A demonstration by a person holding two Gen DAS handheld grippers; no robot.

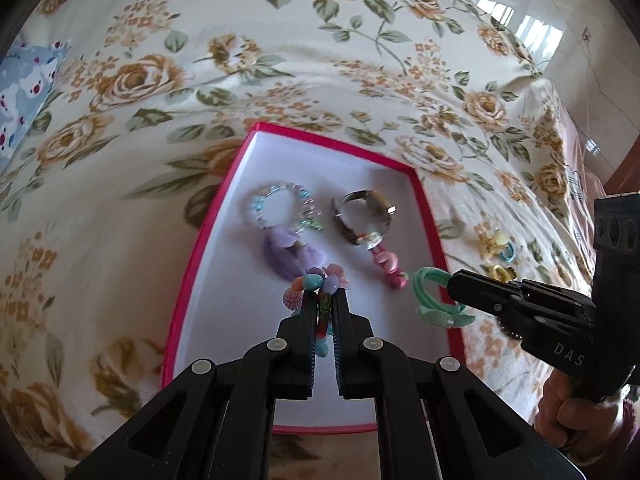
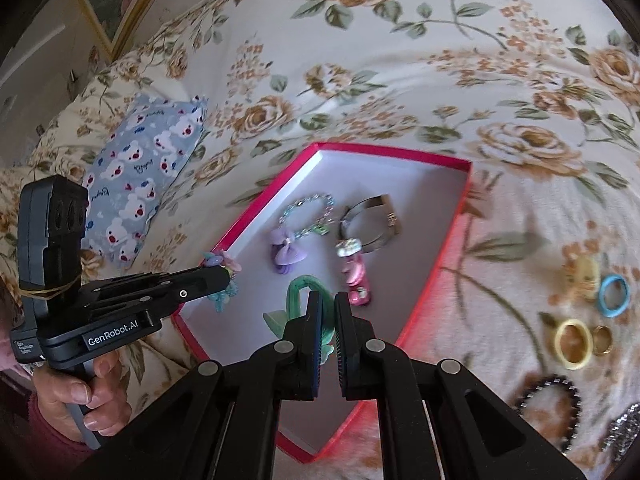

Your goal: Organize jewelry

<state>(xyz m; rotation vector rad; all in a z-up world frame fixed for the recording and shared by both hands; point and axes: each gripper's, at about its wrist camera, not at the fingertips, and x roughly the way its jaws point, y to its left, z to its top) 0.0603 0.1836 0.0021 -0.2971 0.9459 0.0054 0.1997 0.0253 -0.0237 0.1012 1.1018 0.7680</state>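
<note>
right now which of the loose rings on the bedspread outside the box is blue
The blue ring, farthest right of the small loops, beside a pale yellow piece. The yellow ring and small gold ring lie nearer the camera.

Both grippers are matte black: the left gripper (image 2: 224, 276) carries a white "GenRobot.AI" label and a rubber band, the right gripper (image 1: 450, 288) reads "DAS". Silver round screws stud each linkage. Pink sleeves, bare skin.

L gripper (image 1: 323, 300): fingers nearly closed, pinching a beaded bracelet (image 1: 316, 282) at the tips. R gripper (image 2: 328, 304): fingers nearly closed, clamped on a green hair tie (image 2: 306, 292). Both angled fwd/down, tips near each other. L hand (image 2: 80, 396) and R hand (image 1: 568, 412) wrap the handles.
</note>
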